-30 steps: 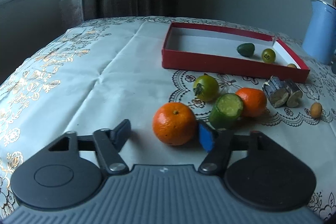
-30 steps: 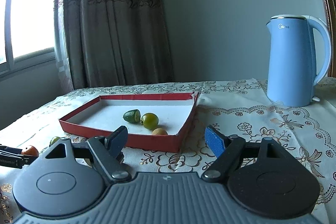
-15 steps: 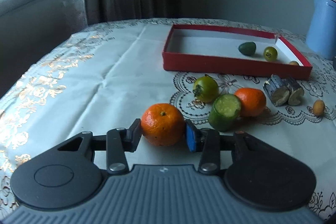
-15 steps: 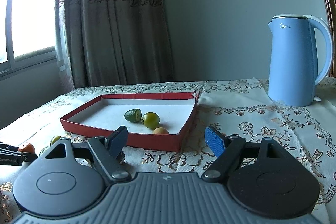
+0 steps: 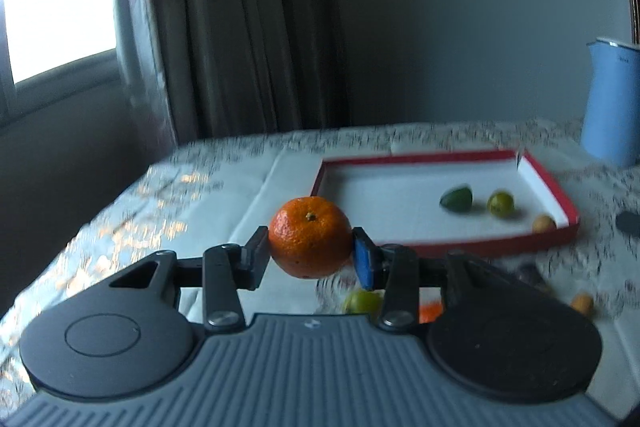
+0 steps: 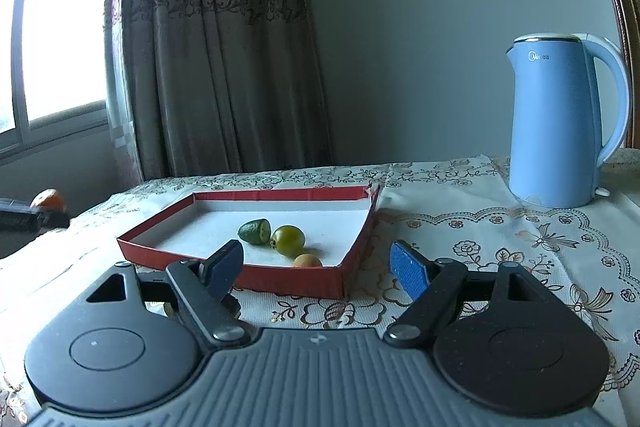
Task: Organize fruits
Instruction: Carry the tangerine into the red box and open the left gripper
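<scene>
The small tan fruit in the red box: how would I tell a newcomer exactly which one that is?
Find the shallow red box with a white floor, left of the blue kettle. Three fruits cluster in it: a green cut piece, a round green fruit, and the tan fruit. It is the smallest, the only tan one, tight against the near wall.

Both tools look alike: the left gripper (image 5: 311, 259) and right gripper (image 6: 316, 267) each have a grey ribbed body with a small white logo, two round black discs at the sides, and black linkage arms with silver screws. On each, one finger carries a blue pad (image 6: 409, 274); the other seems darker, perhaps only shadowed
</scene>
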The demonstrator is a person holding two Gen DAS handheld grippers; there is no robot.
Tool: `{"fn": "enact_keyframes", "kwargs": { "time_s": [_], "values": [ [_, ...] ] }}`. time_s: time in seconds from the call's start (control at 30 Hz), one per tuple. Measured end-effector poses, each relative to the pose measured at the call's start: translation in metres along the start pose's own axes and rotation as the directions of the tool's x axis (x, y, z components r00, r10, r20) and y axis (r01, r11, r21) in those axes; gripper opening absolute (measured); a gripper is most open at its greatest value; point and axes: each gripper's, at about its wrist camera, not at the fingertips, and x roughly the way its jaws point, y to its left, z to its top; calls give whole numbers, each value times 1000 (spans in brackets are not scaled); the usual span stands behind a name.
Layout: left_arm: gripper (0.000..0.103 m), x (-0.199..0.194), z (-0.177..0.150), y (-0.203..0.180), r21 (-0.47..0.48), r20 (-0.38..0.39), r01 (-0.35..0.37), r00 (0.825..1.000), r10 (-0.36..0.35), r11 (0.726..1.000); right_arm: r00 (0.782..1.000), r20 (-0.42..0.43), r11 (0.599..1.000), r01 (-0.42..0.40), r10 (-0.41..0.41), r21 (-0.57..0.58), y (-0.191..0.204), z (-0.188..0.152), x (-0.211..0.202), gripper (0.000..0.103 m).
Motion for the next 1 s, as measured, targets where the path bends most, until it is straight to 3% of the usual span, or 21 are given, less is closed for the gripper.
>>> {"fn": "enact_keyframes", "kwargs": {
  "time_s": [0.13,0.37,0.63,1.0],
  "values": [
    [40,22,23,-16,5,18,-5,1000,5,1000,1000,-1,1000,-9,9,10,-2,1,0,81],
    [40,75,40,-33,-2,-26,-24,999,24,1000,1000,-10,999,-14,14,31,-7,2,2,81],
    [40,131,30,-34,-29,-121,-38,992,34,999,1000,-28,998,-12,13,59,-11,2,6,81],
    [40,160,19,-41,-35,-194,3,981,-10,999,999,-45,998,-23,26,63,-8,1,8,81]
  ]
}}
